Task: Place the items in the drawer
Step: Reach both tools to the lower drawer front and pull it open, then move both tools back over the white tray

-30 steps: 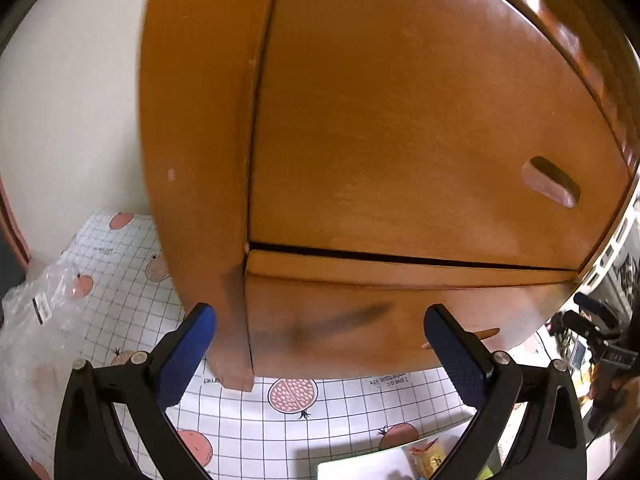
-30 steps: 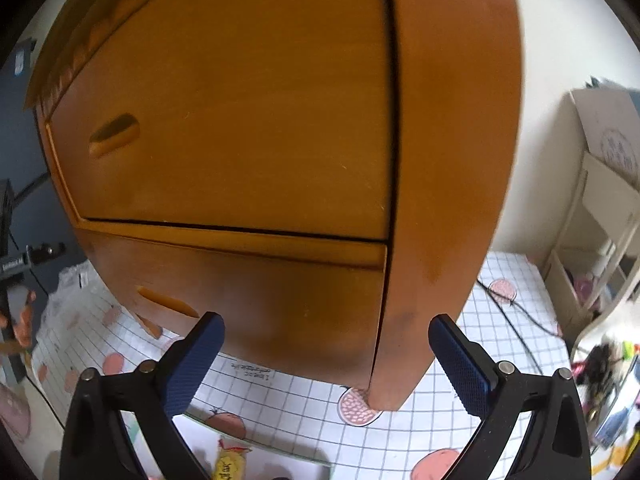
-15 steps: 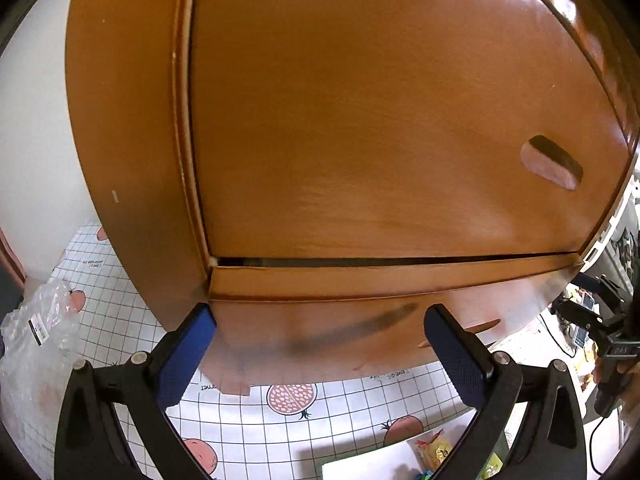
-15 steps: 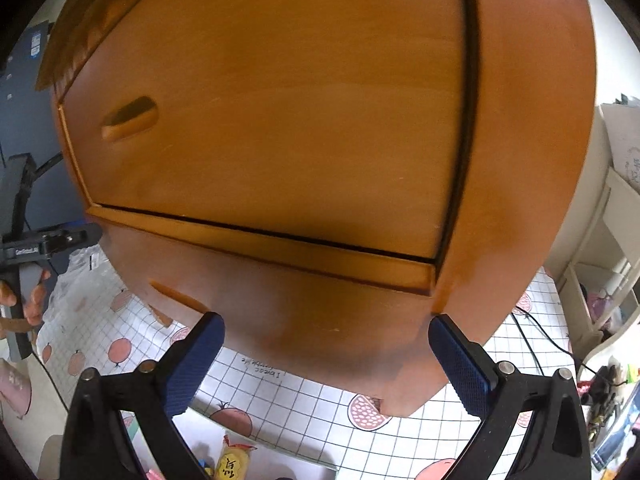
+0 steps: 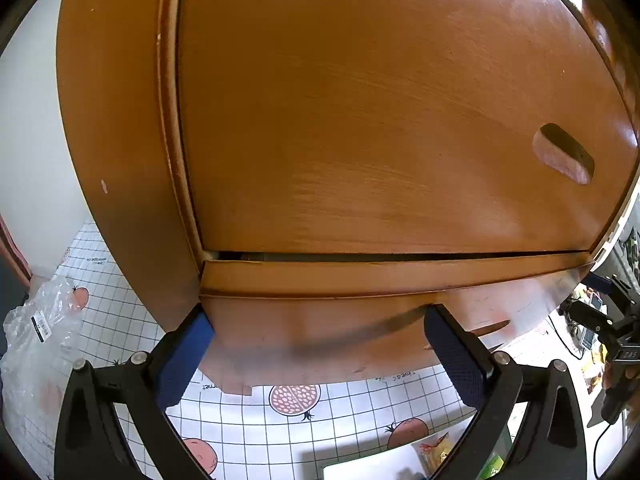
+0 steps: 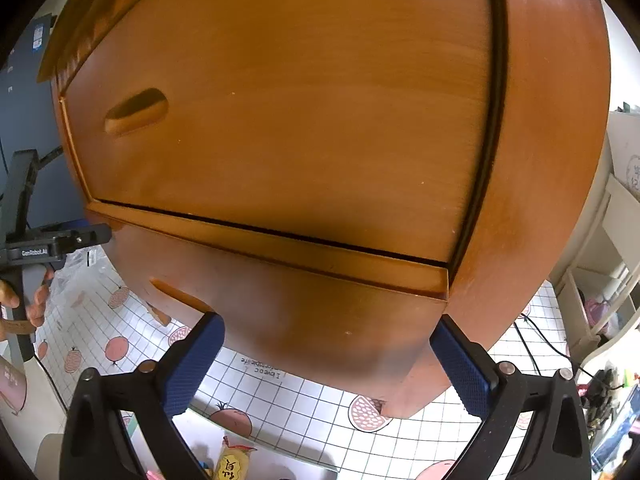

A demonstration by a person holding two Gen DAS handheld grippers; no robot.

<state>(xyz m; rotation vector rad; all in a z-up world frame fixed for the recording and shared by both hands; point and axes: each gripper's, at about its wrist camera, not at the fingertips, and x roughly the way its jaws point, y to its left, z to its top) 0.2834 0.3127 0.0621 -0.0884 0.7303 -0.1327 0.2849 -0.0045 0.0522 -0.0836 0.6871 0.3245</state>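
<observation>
Orange-brown wood of the cabinet (image 5: 360,120) fills both views, both claws spread wide and empty before it.

In the left wrist view, crumpled clear plastic (image 5: 36,320) lies at lower left; the left gripper (image 5: 316,344) faces the lower drawer (image 5: 320,320), which stands slightly proud, a dark gap along its top edge. In the right wrist view, the right gripper (image 6: 328,356) frames that drawer's right corner; gridded fruit-print cloth (image 6: 304,412) lies bare beneath, a yellow packet (image 6: 232,464) at the bottom edge.
</observation>
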